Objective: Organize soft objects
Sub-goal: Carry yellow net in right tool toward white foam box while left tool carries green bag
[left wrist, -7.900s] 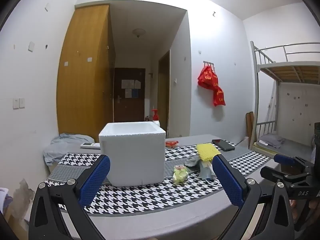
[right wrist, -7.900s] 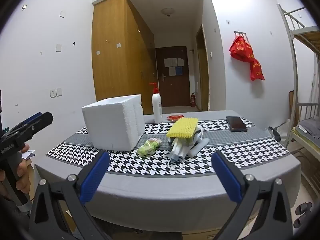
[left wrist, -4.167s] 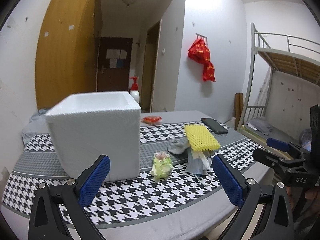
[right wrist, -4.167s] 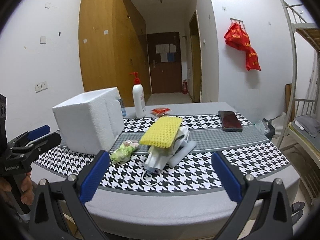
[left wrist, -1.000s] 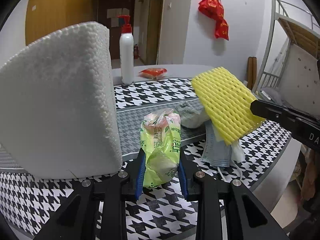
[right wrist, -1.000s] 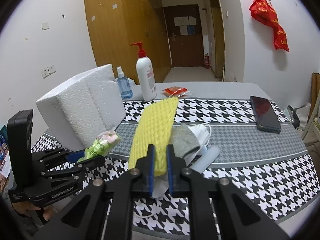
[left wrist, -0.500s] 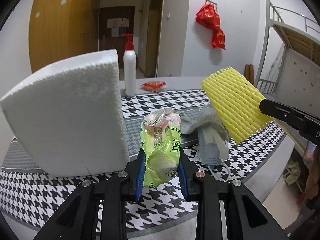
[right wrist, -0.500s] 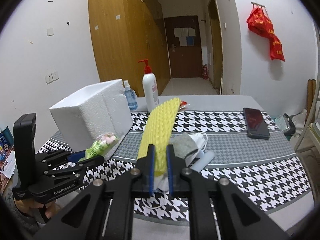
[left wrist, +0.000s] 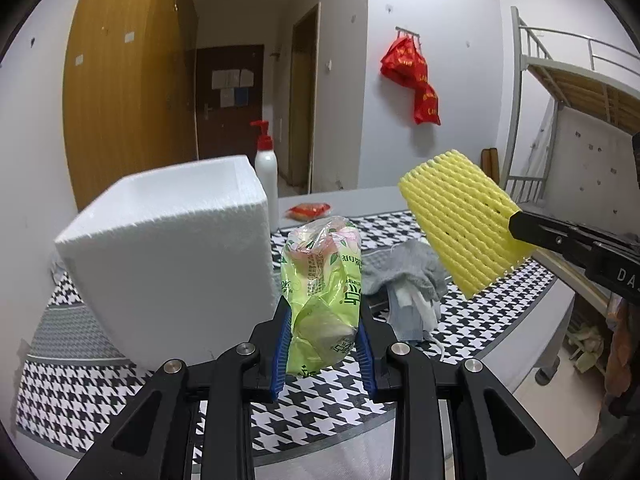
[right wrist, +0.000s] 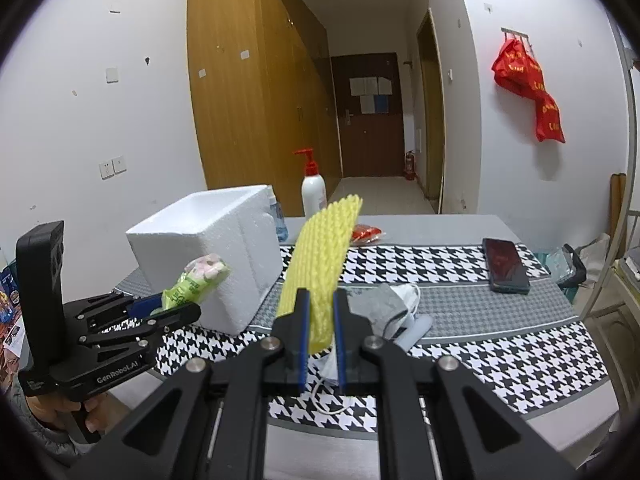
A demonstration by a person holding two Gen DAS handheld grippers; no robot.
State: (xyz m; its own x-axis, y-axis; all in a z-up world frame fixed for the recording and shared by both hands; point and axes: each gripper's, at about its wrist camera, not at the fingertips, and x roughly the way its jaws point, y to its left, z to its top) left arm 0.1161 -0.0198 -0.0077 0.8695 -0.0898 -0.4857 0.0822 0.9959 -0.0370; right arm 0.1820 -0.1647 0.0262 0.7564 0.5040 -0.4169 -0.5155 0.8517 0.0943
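Note:
My left gripper [left wrist: 323, 322] is shut on a green plastic tissue pack [left wrist: 322, 280], held in the air beside the white foam box [left wrist: 172, 256]. The same tissue pack [right wrist: 196, 280] shows in the right wrist view, just left of the foam box [right wrist: 216, 256]. My right gripper [right wrist: 320, 320] is shut on a yellow foam net sleeve [right wrist: 320, 264], lifted above the table; the foam net sleeve [left wrist: 460, 220] hangs at the right of the left wrist view. A grey sock [left wrist: 408, 272] and face masks [left wrist: 408, 312] lie in a heap on the houndstooth cloth [right wrist: 500, 352].
A white pump bottle [right wrist: 314, 196], a small blue spray bottle [right wrist: 280, 224] and a red snack packet [right wrist: 366, 234] stand behind the box. A dark phone [right wrist: 505, 264] lies at the right. A bunk bed frame [left wrist: 560, 120] rises right of the table. A hand [right wrist: 68, 408] grips the left tool.
Both grippers have risen with their loads: the tissue pack and the yellow sleeve hang higher above the table. The box's top edge now shows from above.

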